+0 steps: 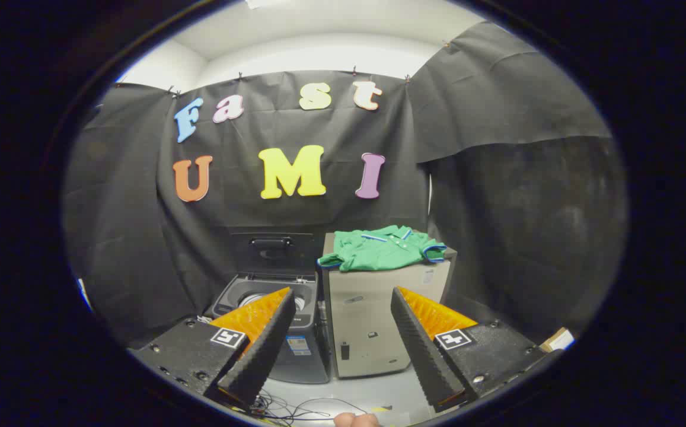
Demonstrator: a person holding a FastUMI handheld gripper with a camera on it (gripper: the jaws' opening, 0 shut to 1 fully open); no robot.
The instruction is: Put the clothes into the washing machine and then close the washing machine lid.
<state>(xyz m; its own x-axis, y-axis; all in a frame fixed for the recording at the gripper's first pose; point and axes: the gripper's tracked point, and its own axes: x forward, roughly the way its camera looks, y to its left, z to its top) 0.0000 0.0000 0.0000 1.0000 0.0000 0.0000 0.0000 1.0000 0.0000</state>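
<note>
Shirt, green, folded atop beige cabinet; washing machine left of it, lid raised. My gripper spread wide, empty, well short of both.

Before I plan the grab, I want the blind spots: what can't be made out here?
- Washing machine drum: the left finger hides part of the opening.
- Green shirt: its far side lies behind its own folds.
- Labels on the beige cabinet: too small.
- Open gripper: nothing between the fingers.
</note>
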